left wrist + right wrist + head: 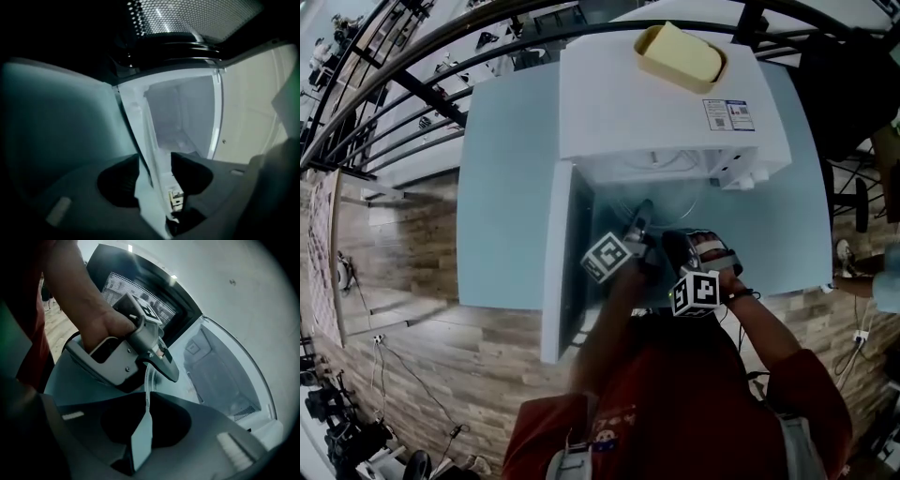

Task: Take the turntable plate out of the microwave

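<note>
The white microwave (pixel 666 103) stands on a light blue table (pixel 506 187) with its door (pixel 562 262) swung open to the left. In front of the opening, the clear glass turntable plate (pixel 147 380) stands on edge, and my right gripper (pixel 146 401) is shut on its rim. My left gripper (pixel 154 357) is held in a hand just above, with its tip beside the plate's upper rim. In the left gripper view the left gripper (pixel 154 161) is open wide; a pale edge runs between the jaws with dark gaps on both sides. In the head view both grippers (pixel 639 225) (pixel 675 246) meet before the cavity.
A yellow container (pixel 680 54) lies on top of the microwave. The door's dark window with perforated mesh (pixel 187 18) is close beside the left gripper. The white cavity (pixel 220 366) lies beyond the plate. Wooden floor (pixel 412 281) borders the table.
</note>
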`<state>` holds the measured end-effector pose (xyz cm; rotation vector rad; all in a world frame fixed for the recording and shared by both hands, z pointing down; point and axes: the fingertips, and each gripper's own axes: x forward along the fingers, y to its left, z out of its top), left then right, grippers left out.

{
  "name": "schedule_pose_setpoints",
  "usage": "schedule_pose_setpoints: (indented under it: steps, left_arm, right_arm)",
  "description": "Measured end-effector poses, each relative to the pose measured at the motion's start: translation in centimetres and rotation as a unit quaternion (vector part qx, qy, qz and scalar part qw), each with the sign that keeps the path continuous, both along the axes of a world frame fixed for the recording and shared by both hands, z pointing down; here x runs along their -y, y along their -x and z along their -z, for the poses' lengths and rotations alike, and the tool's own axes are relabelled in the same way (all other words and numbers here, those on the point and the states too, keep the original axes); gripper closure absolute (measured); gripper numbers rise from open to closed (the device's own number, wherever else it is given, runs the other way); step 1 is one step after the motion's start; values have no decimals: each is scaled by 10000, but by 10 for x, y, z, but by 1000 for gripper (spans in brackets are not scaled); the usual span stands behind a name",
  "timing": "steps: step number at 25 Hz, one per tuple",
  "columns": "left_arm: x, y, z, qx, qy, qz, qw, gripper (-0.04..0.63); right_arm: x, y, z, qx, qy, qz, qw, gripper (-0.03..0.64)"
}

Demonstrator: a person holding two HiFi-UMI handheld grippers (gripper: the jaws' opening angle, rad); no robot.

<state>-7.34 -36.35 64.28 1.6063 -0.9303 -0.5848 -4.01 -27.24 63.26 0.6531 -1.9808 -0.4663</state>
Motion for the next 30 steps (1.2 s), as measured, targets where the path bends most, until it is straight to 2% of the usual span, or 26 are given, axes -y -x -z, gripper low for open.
schedule_pose_setpoints:
  steps: [2, 5, 9, 11, 12, 15, 18, 20, 22, 26, 28, 30]
  left_arm:
    - [6, -4, -1, -177, 17, 4, 9998, 387]
    - [11, -8, -2, -258, -52, -61, 9996, 393]
    - [13, -12, 1, -422, -180, -56, 9989, 466]
    - [13, -12, -1, -367, -151, -39, 9992, 539]
    - [14, -13, -3, -340, -117, -33, 9993, 551]
    - [14, -13, -6, -342, -124, -15, 9993, 560]
    - [13, -15, -8, -605, 38, 48, 9982, 565]
    - [11, -14, -11, -754, 156, 90, 9970, 565]
    - [7, -14, -8, -883, 117, 128, 9959, 566]
    - [-2, -16, -4, -915, 111, 121, 9957, 571]
    - [-9, -15, -4, -853, 171, 135, 9961, 572]
    - [-16, -17, 1, -947, 177, 149, 9952, 572]
  right_arm:
    - [-1, 0, 1, 11, 13, 13, 10000, 594]
    - [-5, 0, 1, 31, 34, 39, 10000, 594]
    - [-5, -1, -1, 11, 66, 36, 10000, 594]
    - [-5, -2, -3, -8, 76, 55, 10000, 594]
    - [-5, -2, -4, -23, 83, 67, 9999, 594]
    - [-5, -3, -7, -29, 175, 35, 9998, 591]
    - [-8, -5, -3, 71, 265, -96, 9996, 591]
    - [-12, -7, 1, 167, 245, -220, 9993, 617]
    - [-16, -13, 2, 250, 271, -369, 9986, 617]
    - [-27, -27, 9, 568, 302, -749, 9951, 618]
    - [-32, -32, 16, 819, 321, -984, 9912, 618]
    - [-36, -40, 23, 1080, 347, -1229, 9859, 618]
